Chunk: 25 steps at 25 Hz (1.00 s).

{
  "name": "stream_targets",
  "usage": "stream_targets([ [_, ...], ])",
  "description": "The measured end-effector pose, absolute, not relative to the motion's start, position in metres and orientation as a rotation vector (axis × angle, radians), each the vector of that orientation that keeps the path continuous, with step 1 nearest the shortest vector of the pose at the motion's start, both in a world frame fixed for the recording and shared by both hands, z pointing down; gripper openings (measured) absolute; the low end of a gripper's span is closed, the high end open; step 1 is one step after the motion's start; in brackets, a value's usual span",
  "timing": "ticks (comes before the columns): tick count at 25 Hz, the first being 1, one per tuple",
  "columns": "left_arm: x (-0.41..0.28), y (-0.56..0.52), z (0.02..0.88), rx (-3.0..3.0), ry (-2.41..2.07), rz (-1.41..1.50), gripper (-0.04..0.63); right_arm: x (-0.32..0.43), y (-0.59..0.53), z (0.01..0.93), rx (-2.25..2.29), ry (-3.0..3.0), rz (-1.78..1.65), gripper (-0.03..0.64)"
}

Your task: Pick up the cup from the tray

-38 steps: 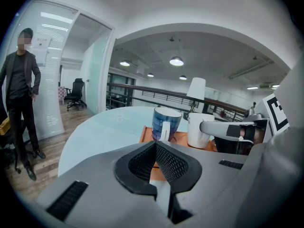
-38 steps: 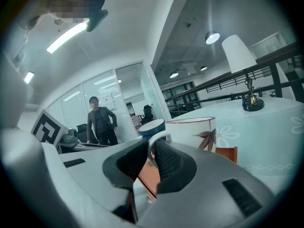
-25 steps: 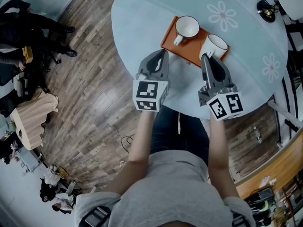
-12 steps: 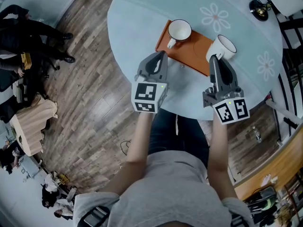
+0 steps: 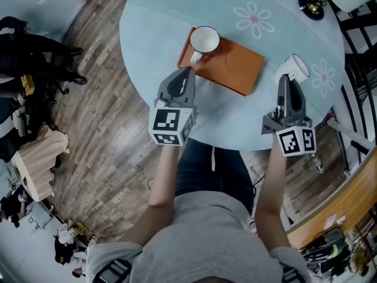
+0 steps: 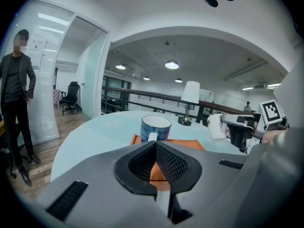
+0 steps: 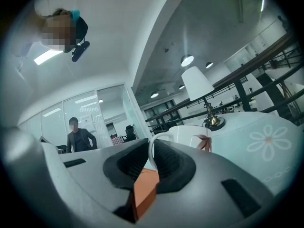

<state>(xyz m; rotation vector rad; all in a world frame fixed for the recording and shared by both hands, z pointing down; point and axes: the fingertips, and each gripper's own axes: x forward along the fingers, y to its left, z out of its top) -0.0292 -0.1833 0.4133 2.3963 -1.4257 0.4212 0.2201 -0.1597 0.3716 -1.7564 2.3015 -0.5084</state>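
1. The right gripper (image 5: pixel 289 80) has its fingers (image 7: pixel 173 161) clenched on the handle (image 7: pixel 150 148) of the white cup (image 5: pixel 295 68). The cup's body hangs just beyond the fingertips, off the orange tray (image 5: pixel 235 69) and over bare worktop (image 5: pixel 235 119) to the tray's right
2. Only the thin loop of the handle sits between the pads, and all the weight lies ahead of them. The cup will probably want to swing down about the grip, so the clench should stay firm and the gripper level, with no roll of the wrist
3. From the head view the cup seems clear of the worktop, but that steep angle does not let me be sure how clear. The gap under the base is worth checking in the right gripper view before carrying the cup further
4. A table lamp (image 7: pixel 196 83) stands well beyond the fingertips, and the worktop's rim is near on the right side. Any further travel is best slow and straight, ending over open cloth rather than near the edge
5. The left gripper (image 5: pixel 187 71) has its fingers (image 6: pixel 176 163) pressed together on nothing, and they stop just short of the tray's near edge. A second cup (image 6: pixel 155 127) stands on the tray straight ahead of those fingertips
6. That gripper has no part in this step. It is best left where it is, so it nudges neither the tray nor the cup on it
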Motion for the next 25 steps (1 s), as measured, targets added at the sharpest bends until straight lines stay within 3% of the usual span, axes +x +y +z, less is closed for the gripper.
stream_targets([
  [13, -0.024, -0.185, 0.418, 2.398, -1.439, 0.457, 0.008, 0.259, -0.181, 0.423, -1.796, 2.316, -0.582, 0.037],
  [25, -0.022, -0.186, 0.417, 2.399, -1.445, 0.453, 0.008, 0.251, -0.197, 0.458, -1.799, 2.390, -0.594, 0.037],
])
